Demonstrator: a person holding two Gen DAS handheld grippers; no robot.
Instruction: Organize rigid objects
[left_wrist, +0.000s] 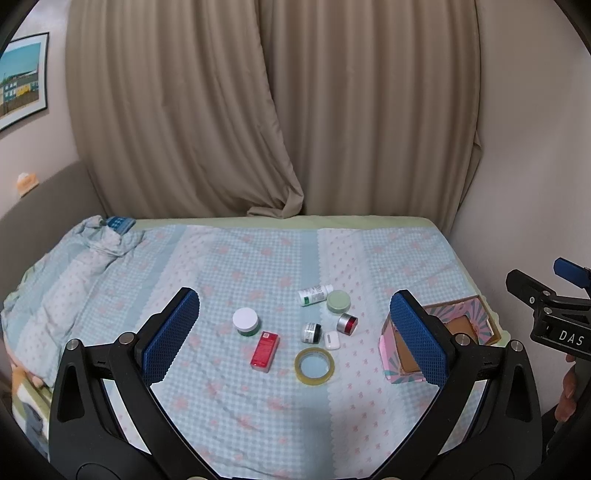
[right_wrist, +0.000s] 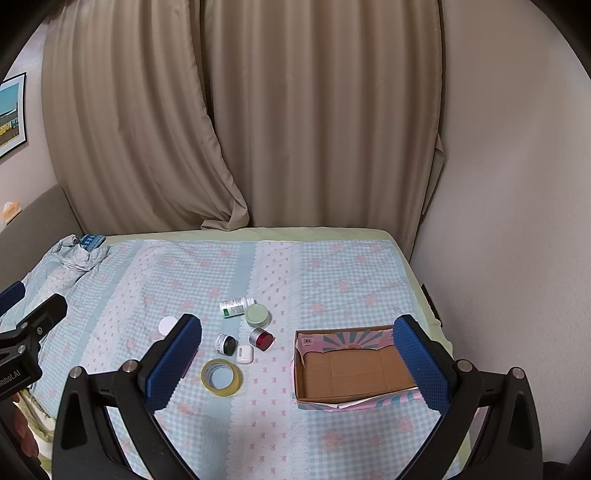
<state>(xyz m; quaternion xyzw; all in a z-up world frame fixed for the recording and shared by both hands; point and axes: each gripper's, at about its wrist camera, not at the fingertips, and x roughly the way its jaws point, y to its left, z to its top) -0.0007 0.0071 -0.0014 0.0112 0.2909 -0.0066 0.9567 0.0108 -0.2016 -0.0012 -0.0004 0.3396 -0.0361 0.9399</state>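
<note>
1. The tape roll (left_wrist: 314, 366) lies flat on the bed cover (left_wrist: 229, 258), and every place below is told from it.
2. The earbud case (left_wrist: 331, 340) sits just behind the tape roll.
3. The small dark jar (left_wrist: 311, 332) is behind it too, a bit left of the earbud case.
4. The short tin (left_wrist: 347, 323) is behind and to the right.
5. The wide jar (left_wrist: 338, 301) and the bottle (left_wrist: 315, 294), which lies on its side, are farther back.
6. The flat packet (left_wrist: 265, 350) is left of the tape roll.
7. The round tub (left_wrist: 246, 321) is behind the flat packet.
8. The open box (right_wrist: 351, 367) is well to the right.
</note>
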